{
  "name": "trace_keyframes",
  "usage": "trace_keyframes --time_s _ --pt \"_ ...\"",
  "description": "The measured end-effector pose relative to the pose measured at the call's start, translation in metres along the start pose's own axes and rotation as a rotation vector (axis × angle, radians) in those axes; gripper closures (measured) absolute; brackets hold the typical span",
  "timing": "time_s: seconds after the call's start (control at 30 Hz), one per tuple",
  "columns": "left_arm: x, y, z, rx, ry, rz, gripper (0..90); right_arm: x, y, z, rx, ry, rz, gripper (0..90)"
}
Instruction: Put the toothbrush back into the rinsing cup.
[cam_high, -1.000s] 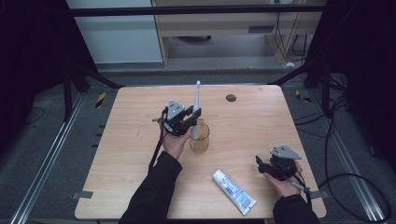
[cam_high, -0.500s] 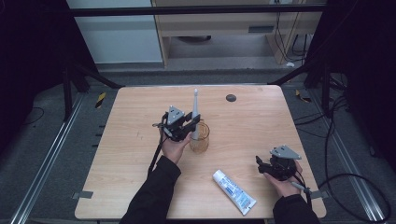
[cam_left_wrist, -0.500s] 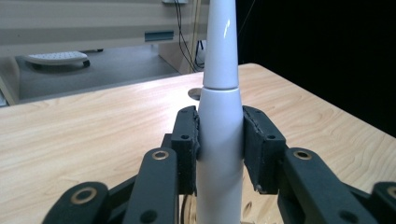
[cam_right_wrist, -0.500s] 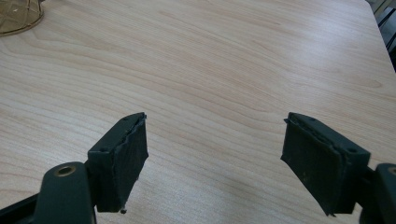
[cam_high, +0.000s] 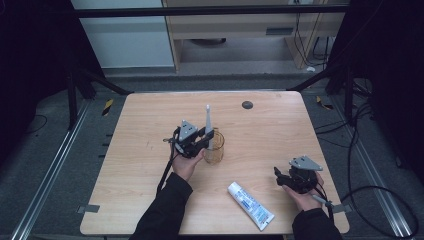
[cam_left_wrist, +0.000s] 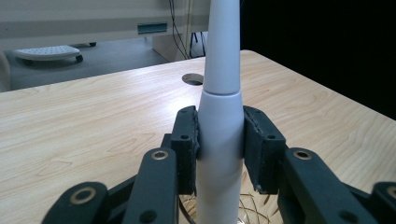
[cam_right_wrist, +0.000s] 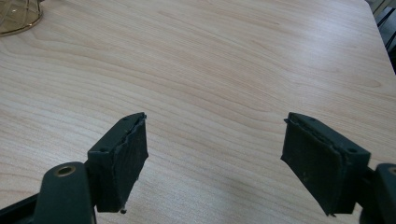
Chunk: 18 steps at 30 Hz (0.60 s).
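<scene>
I see the wooden bench (cam_high: 150, 190) across the middle of the high view, dark floor around it. On it, lower centre-right, a white and blue tube (cam_high: 250, 205) lies flat at a slant, well apart from both hands. Just left of frame centre stands an amber glass cup (cam_high: 214, 151). My left hand-held gripper (cam_high: 204, 140) sits at frame centre, right beside the cup, clamped on a white toothbrush handle (cam_high: 208, 131). The handle stands upright, its lower end inside the cup, its narrow top poking up above the gripper.

In the left gripper view both black pads (cam_left_wrist: 186, 144) press the handle (cam_left_wrist: 220, 140) from either side, cup rim (cam_left_wrist: 252, 212) showing at the bottom edge.

My right hand-held gripper (cam_high: 278, 176) is at the lower right of the high view, near the bench edge, jaws apart, nothing in them. In the right gripper view I see bare wood between the two pads (cam_right_wrist: 125, 154), and the cup base (cam_right_wrist: 18, 18) in the upper left corner.

Smallest: a dark round spot (cam_high: 247, 104) on the bench, upper centre.
</scene>
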<state>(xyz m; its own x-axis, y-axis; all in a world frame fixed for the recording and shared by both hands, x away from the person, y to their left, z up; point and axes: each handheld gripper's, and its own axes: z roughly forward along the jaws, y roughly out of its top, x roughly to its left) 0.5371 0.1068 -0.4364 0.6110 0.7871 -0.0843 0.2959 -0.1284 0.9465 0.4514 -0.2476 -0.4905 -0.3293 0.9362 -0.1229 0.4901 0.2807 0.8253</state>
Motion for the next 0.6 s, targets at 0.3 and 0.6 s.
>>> trace_keyframes --time_s 0.3,0.6 --pt "-0.0019 -0.0050 -0.0041 0.014 0.003 0.013 61.6 0.0005 0.0005 -0.0009 -0.002 -0.001 0.001 22.1" --pt "-0.0019 -0.0064 -0.0084 0.015 0.013 0.034 64.1 0.0010 0.0008 -0.0010 -0.001 -0.001 0.000 22.0"
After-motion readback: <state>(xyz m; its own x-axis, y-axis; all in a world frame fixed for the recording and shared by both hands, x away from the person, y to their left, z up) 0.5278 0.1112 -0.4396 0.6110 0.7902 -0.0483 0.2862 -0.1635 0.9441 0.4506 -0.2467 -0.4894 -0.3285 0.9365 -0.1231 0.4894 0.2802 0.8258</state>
